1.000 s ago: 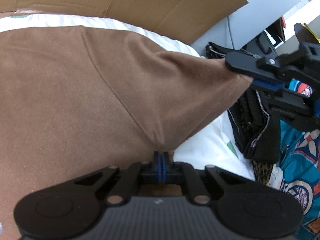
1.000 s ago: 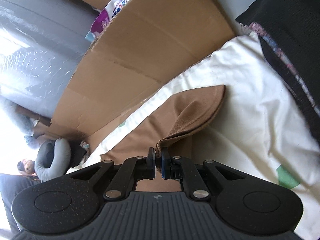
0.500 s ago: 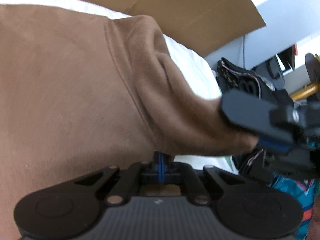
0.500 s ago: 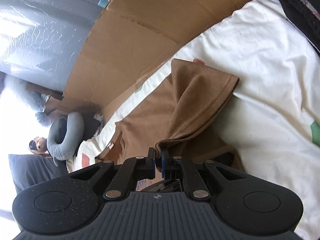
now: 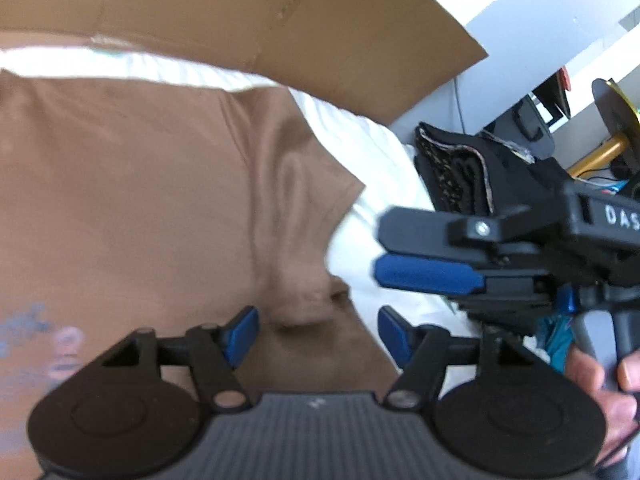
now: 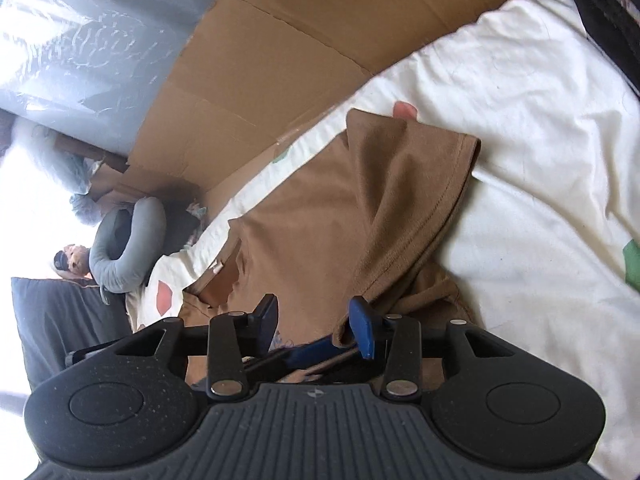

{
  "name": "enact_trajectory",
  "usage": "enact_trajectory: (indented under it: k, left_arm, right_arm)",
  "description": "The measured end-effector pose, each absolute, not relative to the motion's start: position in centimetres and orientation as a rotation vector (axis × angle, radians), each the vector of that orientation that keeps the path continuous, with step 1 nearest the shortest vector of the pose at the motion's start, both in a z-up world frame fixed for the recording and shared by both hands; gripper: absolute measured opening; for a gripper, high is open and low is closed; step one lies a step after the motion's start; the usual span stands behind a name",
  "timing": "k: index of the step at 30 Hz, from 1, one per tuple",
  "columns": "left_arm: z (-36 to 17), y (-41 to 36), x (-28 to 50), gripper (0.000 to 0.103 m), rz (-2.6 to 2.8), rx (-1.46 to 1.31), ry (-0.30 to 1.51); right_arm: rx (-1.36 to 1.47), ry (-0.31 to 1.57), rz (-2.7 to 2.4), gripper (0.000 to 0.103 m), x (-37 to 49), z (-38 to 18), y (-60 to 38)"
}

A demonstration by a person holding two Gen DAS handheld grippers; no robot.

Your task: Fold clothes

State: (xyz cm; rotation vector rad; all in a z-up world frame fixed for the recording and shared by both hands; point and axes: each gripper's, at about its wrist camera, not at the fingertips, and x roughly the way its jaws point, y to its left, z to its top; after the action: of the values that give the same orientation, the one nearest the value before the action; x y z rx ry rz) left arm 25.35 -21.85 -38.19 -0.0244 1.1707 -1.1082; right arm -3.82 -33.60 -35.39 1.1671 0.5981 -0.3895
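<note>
1. White bedding point(image 6: 532, 128) under my grippers carries the brown shirt point(image 5: 132, 200).
2. My left gripper point(image 5: 316, 330) is opening, pads clear of a shirt fold between them.
3. My right gripper point(image 6: 316, 326) is opening; the sleeve point(image 6: 404, 200) hem drapes against one pad.
4. Blur hides the shirt's print.

We see a plain brown shirt point(image 6: 340, 208) on a white sheet point(image 6: 540, 128) with green and pink spots, tan cardboard point(image 6: 280, 40) behind, black claws with blue pads point(image 5: 424, 276), dark patterned clothes point(image 5: 456, 176), grey neck pillow point(image 6: 128, 248).
</note>
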Motion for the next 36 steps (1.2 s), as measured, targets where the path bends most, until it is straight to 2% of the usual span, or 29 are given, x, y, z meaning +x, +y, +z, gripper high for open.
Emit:
enact_trajectory:
  k: [5, 16, 27, 30, 31, 33, 34, 36]
  left_arm:
    - [-37.9, -21.8, 25.5, 0.074, -1.072, -0.017, 1.154]
    - [-38.5, -22.8, 25.5, 0.074, -1.124, -0.049, 1.145]
    - [-38.0, -24.6, 23.6, 0.072, -1.214, 0.262, 1.002]
    - [-38.0, -24.7, 23.6, 0.063, -1.192, 0.27, 0.984]
    - [-37.8, -24.6, 23.6, 0.057, -1.192, 0.272, 0.972]
    - [-37.4, -24.5, 23.5, 0.037, -1.199, 0.288, 0.945]
    - [-37.1, -24.6, 23.4, 0.021, -1.203, 0.304, 0.934]
    - [-36.5, -24.6, 23.1, 0.018, -1.203, 0.335, 0.904]
  right_arm:
    - [1.085, 0.599, -0.455, 0.049, -5.4, -34.8, -34.1]
    - [0.852, 0.752, -0.558, 0.05, -5.7, -38.0, -33.7]
    - [0.677, 0.832, -0.54, 0.049, -3.8, -40.4, -32.8]
    - [0.624, 0.836, -0.533, 0.049, -3.1, -40.6, -32.7]
    - [0.609, 0.838, -0.531, 0.049, -2.8, -40.6, -32.6]
    - [0.568, 0.852, -0.533, 0.048, -2.4, -40.7, -32.5]
    - [0.548, 0.861, -0.537, 0.045, -2.4, -40.7, -32.4]
    - [0.506, 0.877, -0.547, 0.036, -2.2, -40.7, -32.2]
